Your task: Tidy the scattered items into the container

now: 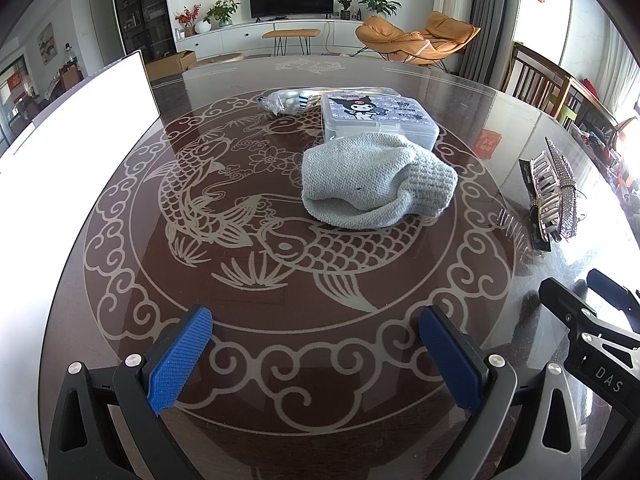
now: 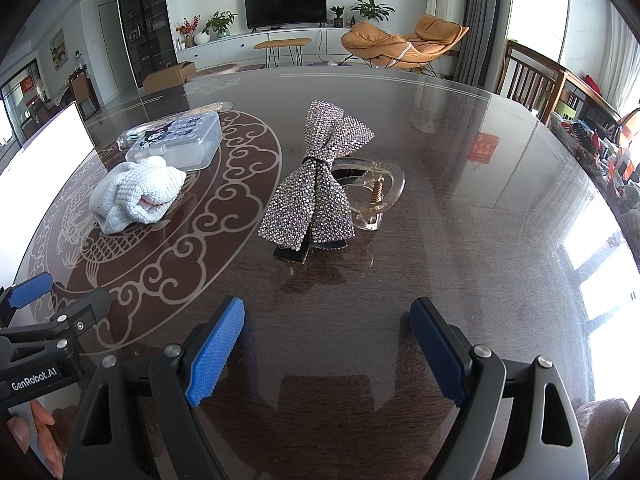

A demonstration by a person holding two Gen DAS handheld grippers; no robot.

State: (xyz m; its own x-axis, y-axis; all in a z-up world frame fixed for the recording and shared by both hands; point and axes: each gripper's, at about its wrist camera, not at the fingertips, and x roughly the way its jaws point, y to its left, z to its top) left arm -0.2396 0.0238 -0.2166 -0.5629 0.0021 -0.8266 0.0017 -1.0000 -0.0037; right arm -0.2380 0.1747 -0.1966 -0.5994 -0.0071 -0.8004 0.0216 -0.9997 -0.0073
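Both grippers angled steeply down over the dark glass-topped surface [image 1: 400, 80] w/ koi pattern, side by side near its near edge. Left gripper [image 1: 316, 354]: jaws wide apart, nothing btwn blue pads, hovering over the scroll border. Right gripper [image 2: 326, 350]: jaws also wide, empty, over plain dark glass. Left view: grey knit item [image 1: 376, 182] crumpled mid-surface, touching front of clear lidded box [image 1: 376, 114] w/ cartoon print; plastic-wrapped packet [image 1: 288, 101] just beside box toward far edge; white board [image 1: 76, 128] at left edge. Rhinestone bow clip [image 2: 316, 176] appears edge-on toward right edge in left view; right view shows it face-on, straight ahead of right gripper, upright, clear claw clip [image 2: 370, 190] w/ spring touching behind it. Only right view shows fingers [image 2: 38, 432] of person at bottom left, under left gripper body. Box lid appears shut; contents can't tell.
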